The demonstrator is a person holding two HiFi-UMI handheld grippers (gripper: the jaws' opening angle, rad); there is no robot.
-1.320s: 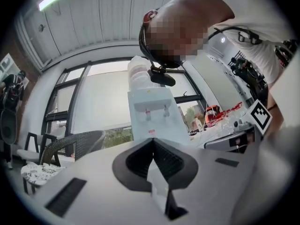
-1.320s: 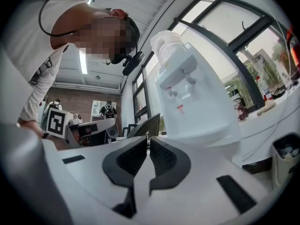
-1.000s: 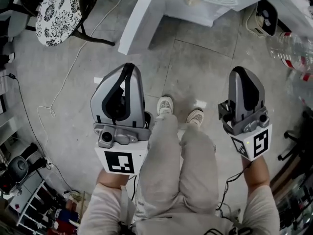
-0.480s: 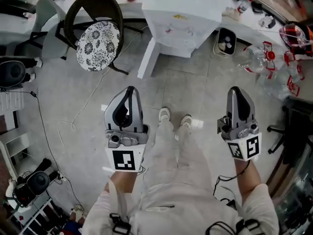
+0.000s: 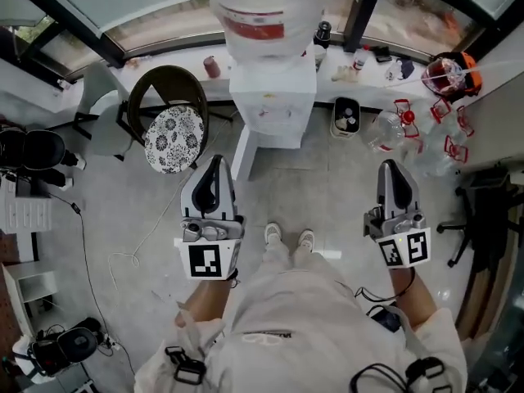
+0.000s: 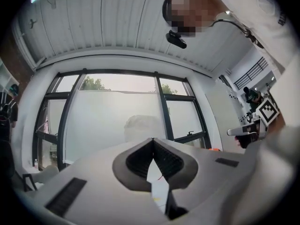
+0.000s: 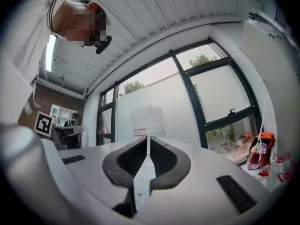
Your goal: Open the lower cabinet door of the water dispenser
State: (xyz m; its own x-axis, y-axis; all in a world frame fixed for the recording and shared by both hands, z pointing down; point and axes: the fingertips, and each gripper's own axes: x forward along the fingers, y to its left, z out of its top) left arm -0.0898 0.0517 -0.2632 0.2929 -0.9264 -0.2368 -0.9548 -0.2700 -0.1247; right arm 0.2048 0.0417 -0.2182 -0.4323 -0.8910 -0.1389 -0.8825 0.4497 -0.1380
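**Ahead of Both Grippers: Cabinet Door Not Yet Within Reach**

Straight ahead of the person, against the window ledge, stands the water dispenser (image 5: pixel 273 97) with its bottle (image 5: pixel 262 11) on top. The lower cabinet door (image 5: pixel 277 133) sits low on the front face and is steeply foreshortened in the head view. Its long axis runs upright. A white panel (image 5: pixel 244 150) juts from the dispenser's lower left front corner toward the person. Whether this is the door ajar cannot be determined.

Left gripper (image 5: pixel 214 160): jaws closed tip to tip, nothing held. Right gripper (image 5: pixel 391 165): jaws together, nothing held. Both point roughly level at the dispenser and are well apart from it. The left gripper lies nearer the dispenser's line; the right is offset to the side.

Judgement: the approach calls for moving forward and down. Bare floor (image 5: pixel 315 182) lies between the feet and the cabinet. A cushioned chair (image 5: pixel 173 137) stands near on the left and a bin (image 5: pixel 346 117) just beside on the right, with empty bottles (image 5: pixel 393 133) beyond it.
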